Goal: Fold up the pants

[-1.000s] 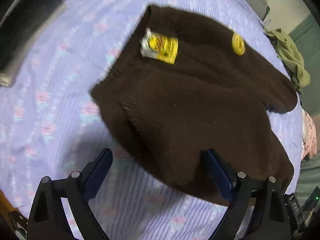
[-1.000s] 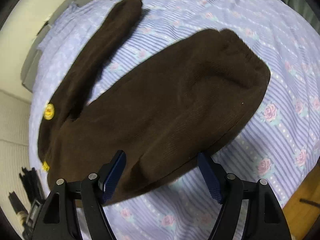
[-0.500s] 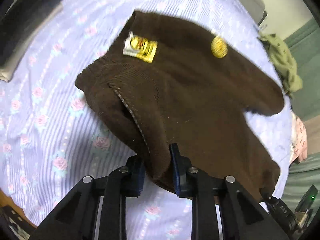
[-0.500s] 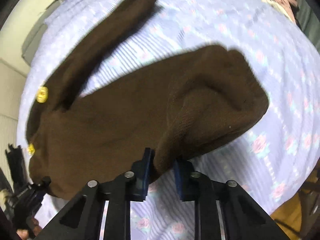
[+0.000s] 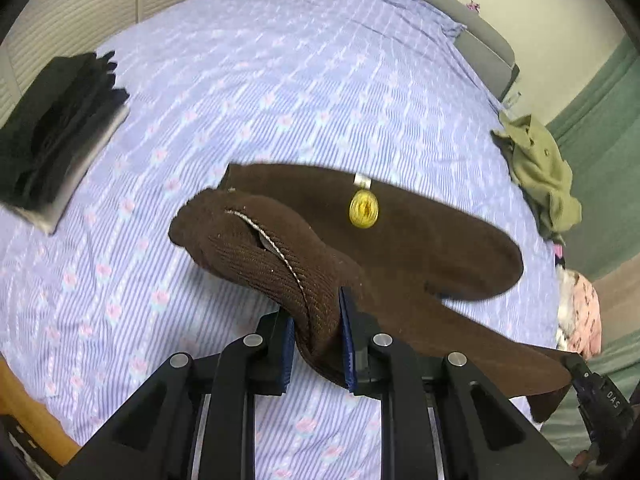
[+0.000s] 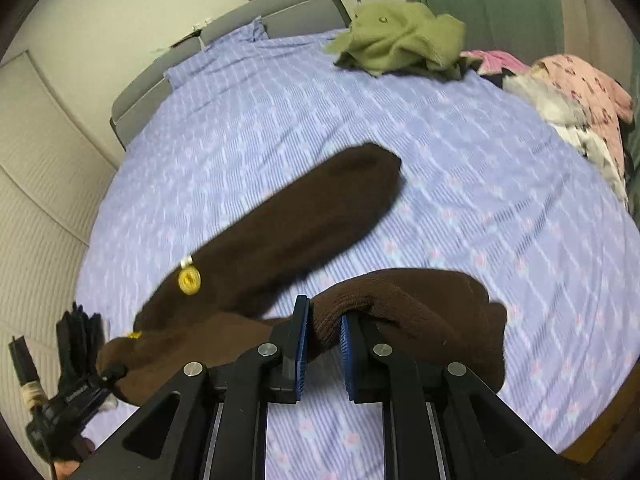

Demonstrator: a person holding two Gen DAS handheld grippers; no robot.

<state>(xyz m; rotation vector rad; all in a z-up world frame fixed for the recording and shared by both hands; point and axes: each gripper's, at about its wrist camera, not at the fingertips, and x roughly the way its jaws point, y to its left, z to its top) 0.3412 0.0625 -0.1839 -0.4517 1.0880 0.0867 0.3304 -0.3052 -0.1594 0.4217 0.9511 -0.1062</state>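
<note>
Pants [image 5: 420,240], brown and thick, hang soft and floppy above the bed [image 5: 280,80]. My left gripper [image 5: 316,344] pinches the waistband edge; my right gripper [image 6: 322,348] pinches what looks like a leg cuff. Edge holds suit them.

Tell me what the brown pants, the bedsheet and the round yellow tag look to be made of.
Pants: soft ribbed knit or corduroy, matte; fine ridges show near the left gripper. Bedsheet: thin woven cloth, probably cotton, matte, printed with stripes and pink flowers. Tag: glossy, likely plastic or coated card; too blurred to be sure.
</note>
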